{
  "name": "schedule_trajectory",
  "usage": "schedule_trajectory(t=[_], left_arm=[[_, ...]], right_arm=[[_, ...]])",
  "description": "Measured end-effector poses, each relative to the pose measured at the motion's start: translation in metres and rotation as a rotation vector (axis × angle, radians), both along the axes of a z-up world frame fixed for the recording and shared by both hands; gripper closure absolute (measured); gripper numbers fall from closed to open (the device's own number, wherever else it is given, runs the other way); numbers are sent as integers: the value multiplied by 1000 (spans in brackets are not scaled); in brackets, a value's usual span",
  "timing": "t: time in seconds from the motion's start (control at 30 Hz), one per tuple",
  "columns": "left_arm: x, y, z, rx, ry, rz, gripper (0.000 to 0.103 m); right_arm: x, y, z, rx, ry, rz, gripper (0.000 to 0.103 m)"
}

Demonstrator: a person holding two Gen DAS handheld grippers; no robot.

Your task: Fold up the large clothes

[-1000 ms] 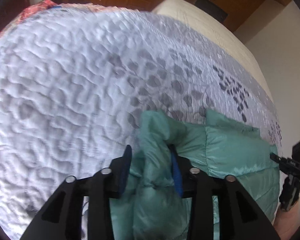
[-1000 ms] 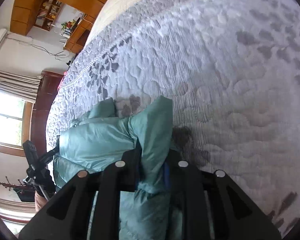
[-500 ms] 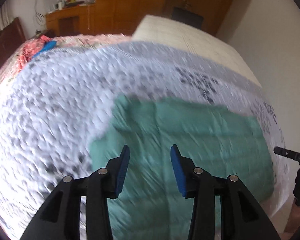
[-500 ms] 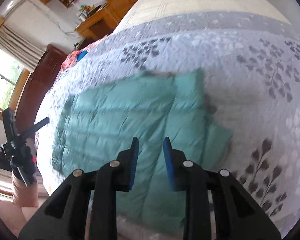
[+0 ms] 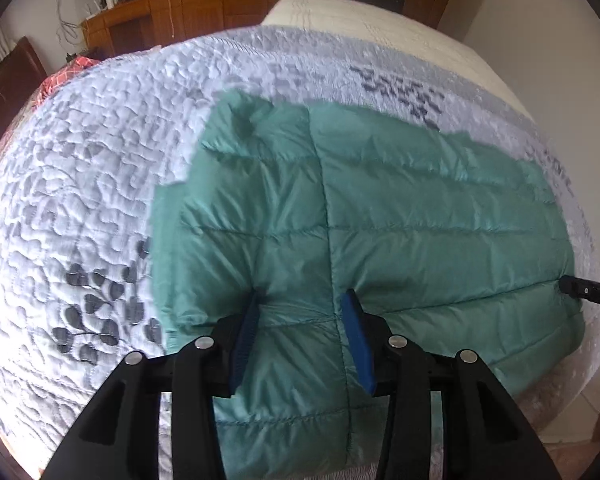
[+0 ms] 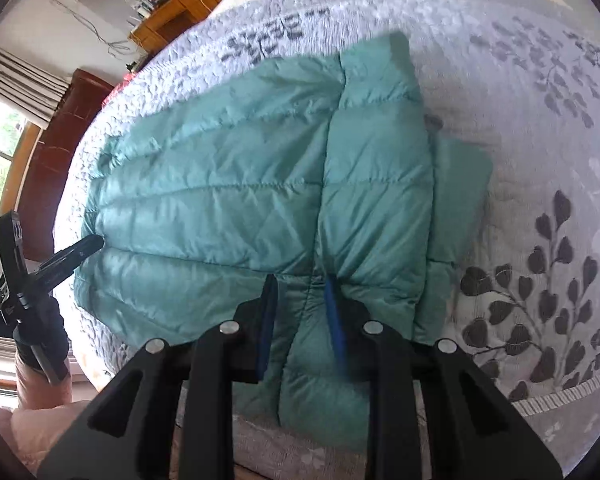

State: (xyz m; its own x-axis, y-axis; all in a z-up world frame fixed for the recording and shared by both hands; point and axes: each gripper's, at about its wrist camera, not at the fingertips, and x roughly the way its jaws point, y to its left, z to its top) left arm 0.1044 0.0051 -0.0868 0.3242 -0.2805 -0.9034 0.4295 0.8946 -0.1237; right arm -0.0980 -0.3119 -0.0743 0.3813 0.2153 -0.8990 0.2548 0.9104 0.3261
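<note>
We judge the step in hand to be a release after laying a fold, so we would let the cloth go cleanly, draw both tools straight back off the near edge without dragging the top layer, and check that the edges line up before the next fold. The teal quilted puffer jacket lies flat on the white-and-grey leaf-patterned bedspread, spreading ahead of both pairs of jaws. The left gripper has its blue-padded jaws opening; the jacket's near edge lies between and beneath them, with a gap beside each pad, so nothing looks pinched. The right gripper has its jaws set narrowly apart over a seam of the jacket; the fabric bunches slightly towards them, yet with the blur there we cannot tell whether the pads still nip it or merely stand above it. To the right of those jaws a folded-under flap pokes out, which we would tuck square.
</note>
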Motion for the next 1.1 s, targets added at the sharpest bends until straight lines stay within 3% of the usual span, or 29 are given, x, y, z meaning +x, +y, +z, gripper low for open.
schedule_trajectory(t=[0.13, 0.23, 0.33, 0.5, 0.87, 0.9, 1.07, 1.1], left_arm=[[9, 32, 19, -13, -24, 74, 42], [17, 55, 19, -31, 22, 122, 39], [20, 72, 10, -53, 70, 157, 36], [21, 86, -8, -194, 185, 182, 31], [27, 76, -49, -253, 297, 158, 24], [28, 76, -52, -277, 314, 152, 24], [26, 71, -59, -337, 335, 134, 57], [25, 69, -60, -329, 330, 131, 59]], right_arm=[[-12, -13, 18, -2, -35, -34, 77], [-16, -18, 21, -25, -25, -47, 77], [-18, -21, 18, -30, -15, -51, 77], [-12, -22, 6, -44, 12, -41, 77], [-4, -30, -28, -21, 84, -62, 81], [-4, -31, -30, -14, 87, -66, 81], [0, -33, -38, -3, 99, -69, 82], [1, -33, -41, -6, 105, -66, 83]])
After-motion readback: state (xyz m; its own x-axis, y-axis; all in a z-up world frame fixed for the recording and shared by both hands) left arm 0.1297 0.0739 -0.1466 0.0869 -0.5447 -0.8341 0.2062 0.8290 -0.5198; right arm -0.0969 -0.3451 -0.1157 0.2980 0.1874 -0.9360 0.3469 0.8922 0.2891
